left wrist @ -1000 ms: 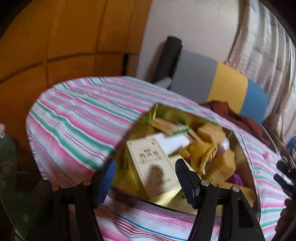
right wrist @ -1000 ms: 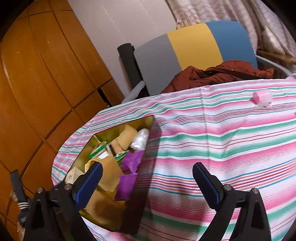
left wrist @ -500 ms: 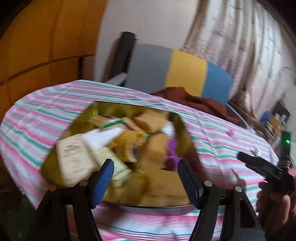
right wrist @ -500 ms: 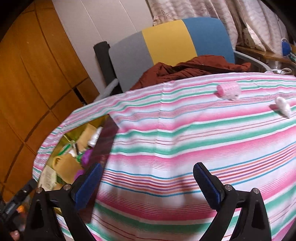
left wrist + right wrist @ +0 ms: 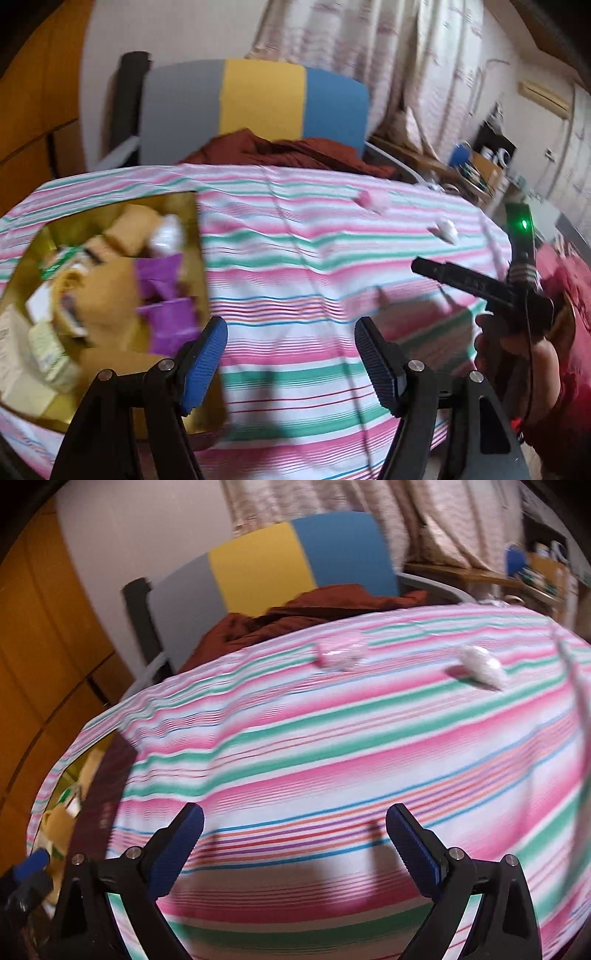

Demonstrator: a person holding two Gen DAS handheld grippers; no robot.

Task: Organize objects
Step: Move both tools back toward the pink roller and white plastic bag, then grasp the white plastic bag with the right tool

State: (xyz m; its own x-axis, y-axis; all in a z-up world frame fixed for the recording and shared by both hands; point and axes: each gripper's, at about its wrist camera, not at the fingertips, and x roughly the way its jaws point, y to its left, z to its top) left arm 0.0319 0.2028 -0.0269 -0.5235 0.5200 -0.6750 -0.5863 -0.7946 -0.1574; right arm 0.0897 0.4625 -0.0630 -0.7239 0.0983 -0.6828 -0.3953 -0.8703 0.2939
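Observation:
A gold box (image 5: 186, 201) full of packets, pouches and small cartons sits at the table's left end; its edge also shows at the far left (image 5: 92, 746). On the striped cloth lie a pink roll (image 5: 341, 650) (image 5: 371, 199) and a white packet (image 5: 484, 666) (image 5: 445, 229), both far from the box. My left gripper (image 5: 290, 356) hovers open by the box's right wall, nothing between its fingers. My right gripper (image 5: 295, 843) is open over bare cloth, well short of the pink roll and white packet. It also appears at the right of the left wrist view (image 5: 480, 284), held by a hand.
A grey, yellow and blue chair (image 5: 258, 103) with a rust-coloured garment (image 5: 288, 151) on it stands behind the table. Wooden panelling (image 5: 33, 646) lines the left. A cluttered desk (image 5: 476, 166) and curtains are at the back right.
Both views have swung right: the gold box slid from the centre to the left edge, and the pink roll and white packet came into view and closer. Both grippers stayed open.

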